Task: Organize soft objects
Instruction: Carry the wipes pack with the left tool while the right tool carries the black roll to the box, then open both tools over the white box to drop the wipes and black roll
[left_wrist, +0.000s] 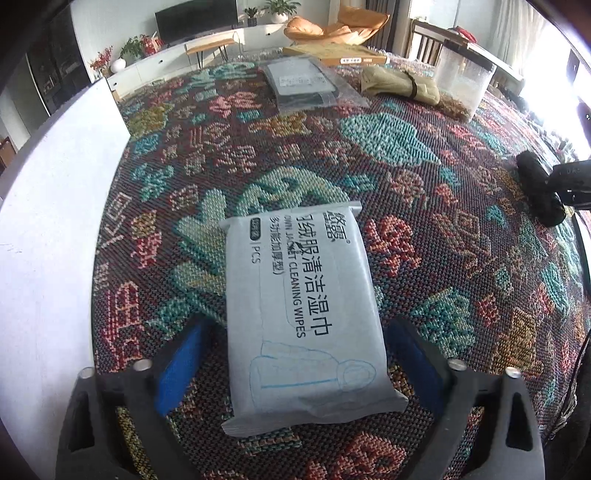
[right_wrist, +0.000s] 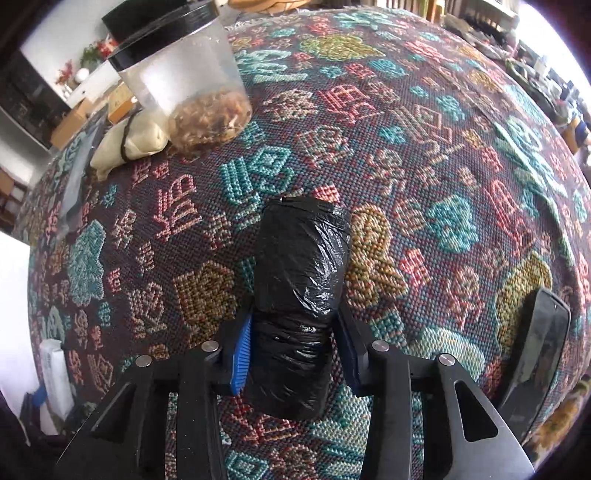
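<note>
Patterned cloth (right_wrist: 424, 147), crinkled black roll (right_wrist: 299, 288) (glossy)

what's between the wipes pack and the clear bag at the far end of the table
Nothing: in the left wrist view, only bare patterned tablecloth lies between the wipes pack and the clear bag.

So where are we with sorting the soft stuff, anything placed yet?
Nothing looks placed yet. In hand: the right gripper is shut on the black bag roll, low over the tablecloth. The left gripper is open, straddling the wipes pack lying flat. Left to do: the beige bundle and clear pouch lie loose beside the plastic tub.
</note>
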